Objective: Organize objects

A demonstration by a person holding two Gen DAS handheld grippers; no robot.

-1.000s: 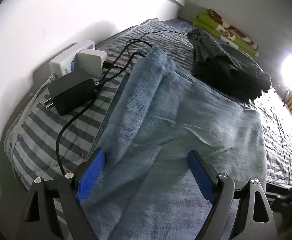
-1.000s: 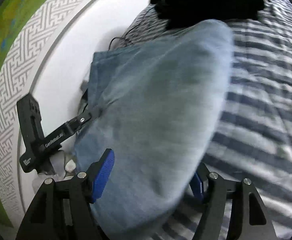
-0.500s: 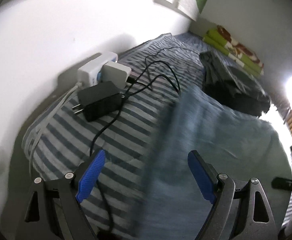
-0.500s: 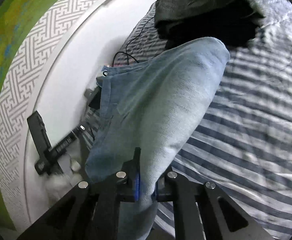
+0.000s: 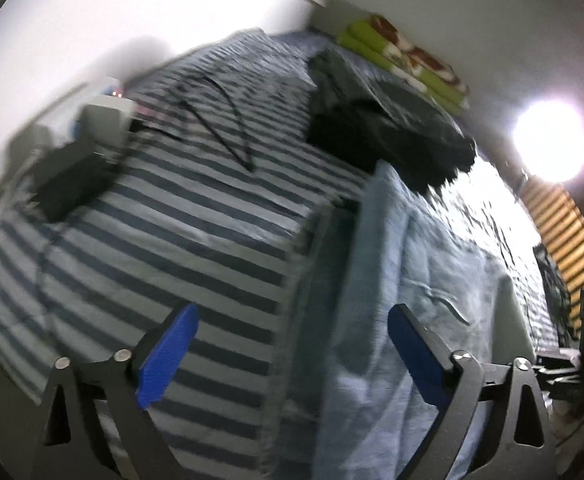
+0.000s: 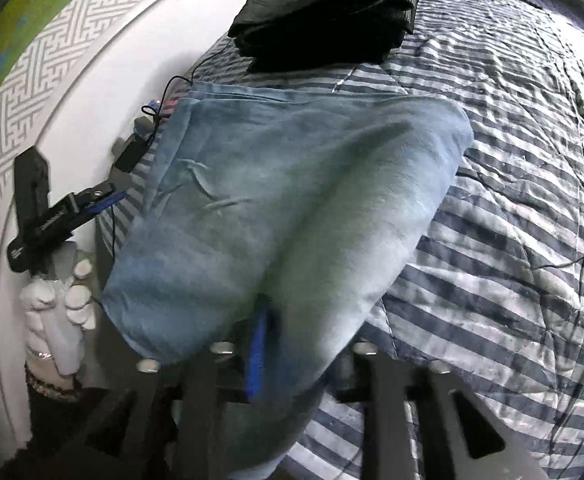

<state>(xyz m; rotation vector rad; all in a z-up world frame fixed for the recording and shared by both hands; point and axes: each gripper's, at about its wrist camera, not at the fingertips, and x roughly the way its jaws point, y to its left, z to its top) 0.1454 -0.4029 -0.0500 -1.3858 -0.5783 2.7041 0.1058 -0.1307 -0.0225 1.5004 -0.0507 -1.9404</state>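
At inspection, the light blue cloth (image 6: pixel 292 200) lay spread on the striped bedcover (image 6: pixel 512 240), its near end bunched up over the right gripper (image 6: pixel 292 344). That gripper's jaws were opening with the cloth between them; only one blue pad (image 6: pixel 256 356) showed, the other lay hidden under the fabric, so whether any grip remained could not be confirmed. The left gripper (image 5: pixel 292 356) stood wide and was opening further, holding nothing, above bare stripes just beside the cloth's left edge (image 5: pixel 392 280). The main risk noted was that the bunched end would slump out of the parting jaws and fall unevenly, undoing any neat fold. A second risk was a snag: fabric draped over the right fingers could catch and drag the cloth askew if that hand withdrew. A black cable (image 6: pixel 159 96) and a black charger (image 5: pixel 71 180) lay by the wall, the cable touching the cloth's far corner; a pull on the cloth could tug them along. The dark folded garment (image 6: pixel 324 12) lay just beyond the cloth's far edge and could be disturbed likewise.
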